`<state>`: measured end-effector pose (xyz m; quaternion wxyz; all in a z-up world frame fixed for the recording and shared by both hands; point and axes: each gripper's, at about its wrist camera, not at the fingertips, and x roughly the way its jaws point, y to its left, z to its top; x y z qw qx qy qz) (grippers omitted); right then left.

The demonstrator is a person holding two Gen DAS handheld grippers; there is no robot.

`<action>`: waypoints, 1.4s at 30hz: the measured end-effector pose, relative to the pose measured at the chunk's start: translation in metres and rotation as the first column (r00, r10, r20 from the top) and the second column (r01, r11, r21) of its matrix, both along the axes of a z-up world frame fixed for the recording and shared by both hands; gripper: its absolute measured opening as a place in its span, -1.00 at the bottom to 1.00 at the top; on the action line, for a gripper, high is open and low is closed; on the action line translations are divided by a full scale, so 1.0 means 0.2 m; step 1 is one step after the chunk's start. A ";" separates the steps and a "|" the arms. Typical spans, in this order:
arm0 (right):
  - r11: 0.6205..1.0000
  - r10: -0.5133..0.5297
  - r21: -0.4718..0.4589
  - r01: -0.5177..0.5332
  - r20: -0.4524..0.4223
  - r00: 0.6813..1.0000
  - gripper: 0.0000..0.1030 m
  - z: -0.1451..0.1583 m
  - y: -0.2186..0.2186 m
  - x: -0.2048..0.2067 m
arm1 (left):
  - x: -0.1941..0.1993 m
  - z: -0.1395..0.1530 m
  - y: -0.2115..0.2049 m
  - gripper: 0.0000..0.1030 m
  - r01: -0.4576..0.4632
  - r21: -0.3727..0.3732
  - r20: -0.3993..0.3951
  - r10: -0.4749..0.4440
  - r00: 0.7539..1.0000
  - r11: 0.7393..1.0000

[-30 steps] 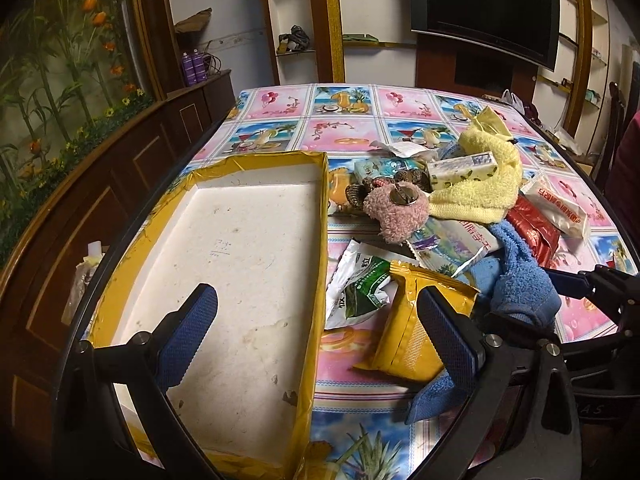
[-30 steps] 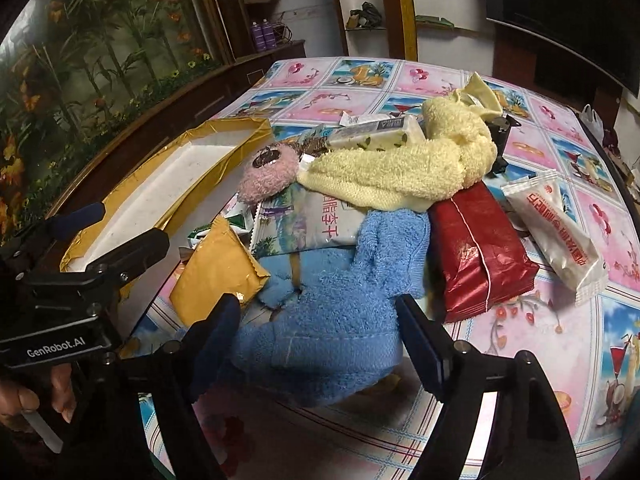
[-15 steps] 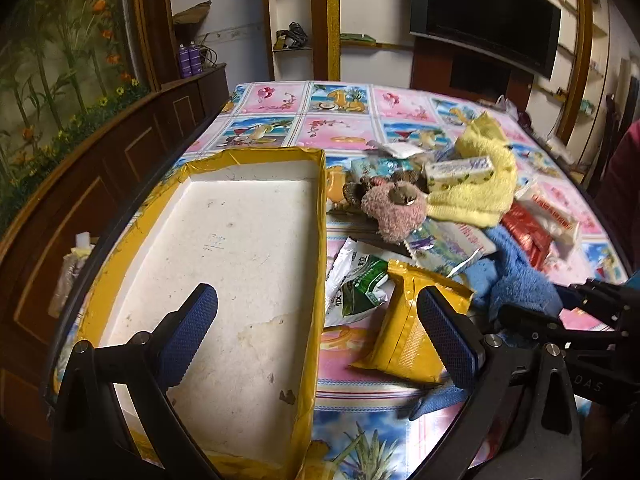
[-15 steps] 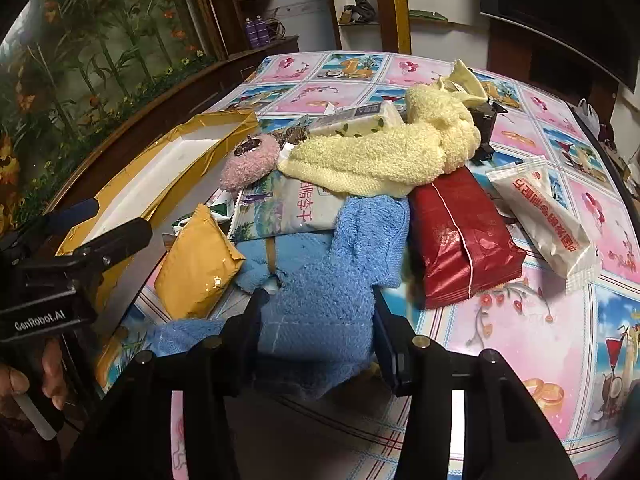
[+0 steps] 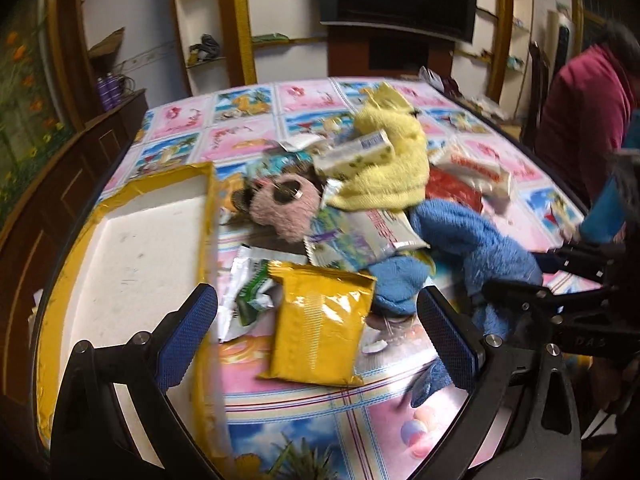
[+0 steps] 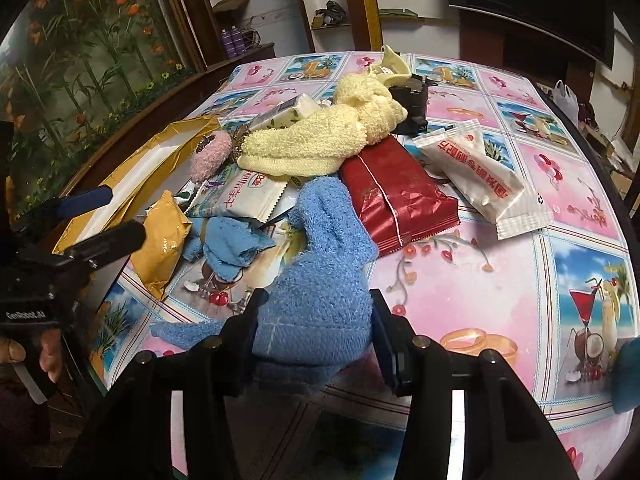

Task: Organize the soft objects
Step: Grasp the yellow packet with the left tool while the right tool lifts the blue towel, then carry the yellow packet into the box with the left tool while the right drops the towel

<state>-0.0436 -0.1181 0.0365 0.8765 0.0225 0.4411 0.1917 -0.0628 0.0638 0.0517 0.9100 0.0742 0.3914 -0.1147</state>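
My right gripper (image 6: 316, 320) is shut on a fluffy blue towel (image 6: 324, 264) and holds its near end raised, the rest trailing into the pile. The towel also shows in the left wrist view (image 5: 476, 244). A yellow towel (image 6: 320, 140) lies on top of the pile behind it, and a small pink plush (image 6: 210, 156) lies at the pile's left. My left gripper (image 5: 316, 332) is open and empty, hovering above a yellow snack packet (image 5: 320, 328) beside the yellow-rimmed white tray (image 5: 136, 248).
Snack packets lie among the soft things: a red one (image 6: 394, 196), a white one (image 6: 484, 176), a pale printed one (image 6: 244, 196). A dark object (image 6: 412, 100) sits behind the yellow towel. A person in a maroon top (image 5: 580, 108) is at the table's right edge.
My right gripper has shut on the blue towel and pulled it up and back. My left gripper has swung right, from over the tray to over the yellow packet.
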 end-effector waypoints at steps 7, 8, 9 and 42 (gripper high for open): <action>1.000 0.002 0.002 -0.002 0.001 1.000 -0.04 0.00 0.01 -0.01 | 0.06 -0.15 0.01 0.19 -0.010 0.000 -0.117 0.010 0.993 1.000; 1.000 0.002 0.004 -0.002 0.000 1.000 -0.04 -0.01 0.01 -0.01 | 0.06 -0.14 0.02 0.19 -0.015 -0.006 -0.110 0.014 0.994 1.000; 1.000 0.002 0.007 -0.002 -0.001 1.000 -0.03 -0.01 0.00 -0.01 | 0.06 -0.14 0.02 0.19 -0.019 -0.014 -0.111 0.018 0.994 1.000; 0.932 0.299 0.163 -0.322 0.154 0.942 -0.22 0.68 0.86 0.30 | 0.45 0.25 1.12 -0.15 -0.286 -0.448 -0.145 0.247 0.958 0.847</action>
